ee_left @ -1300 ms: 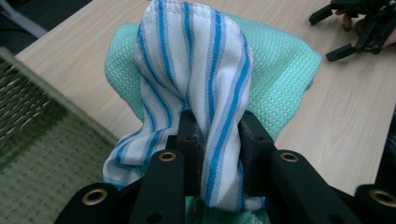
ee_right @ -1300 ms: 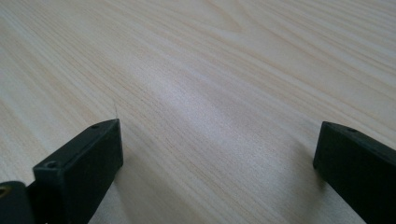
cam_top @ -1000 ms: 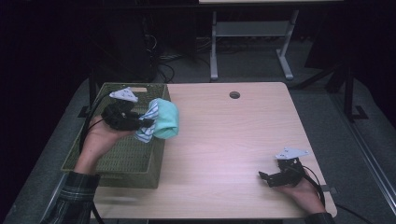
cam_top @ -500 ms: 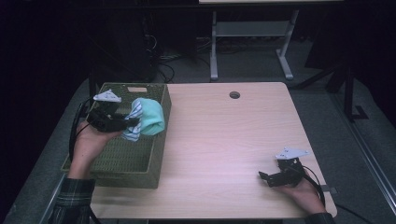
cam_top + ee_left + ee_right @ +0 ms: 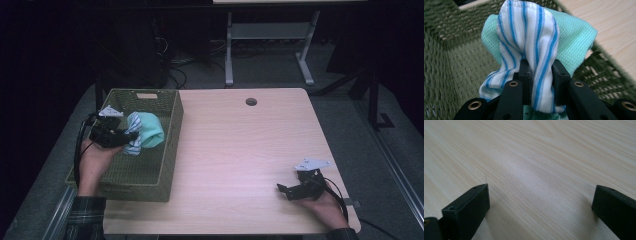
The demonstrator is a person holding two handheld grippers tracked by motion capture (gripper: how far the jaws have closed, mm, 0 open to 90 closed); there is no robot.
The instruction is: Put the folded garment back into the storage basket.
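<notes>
My left gripper (image 5: pixel 125 137) hangs inside the green woven basket (image 5: pixel 165 165) at the table's left side. Its jaws are shut on a bundle of cloths (image 5: pixel 145 131): a white cloth with blue stripes (image 5: pixel 534 45) pinched between the pads, and a mint green cloth (image 5: pixel 576 42) folded behind it. The bundle hangs above the basket's floor. Near the table's front right corner my right gripper (image 5: pixel 282 190) rests low over the wood (image 5: pixel 529 170), pointing left. Its jaws stand wide open with nothing between them.
The light wooden table (image 5: pixel 240 150) has a round cable hole (image 5: pixel 251 102) near its far edge. The basket's far wall has a handle slot (image 5: pixel 146 95). Behind the table stands a grey metal desk frame (image 5: pixel 270 35) on a dark floor.
My left gripper has carried the cloth bundle leftward and down, from over the basket's right rim into the basket. The right gripper has stayed still.
</notes>
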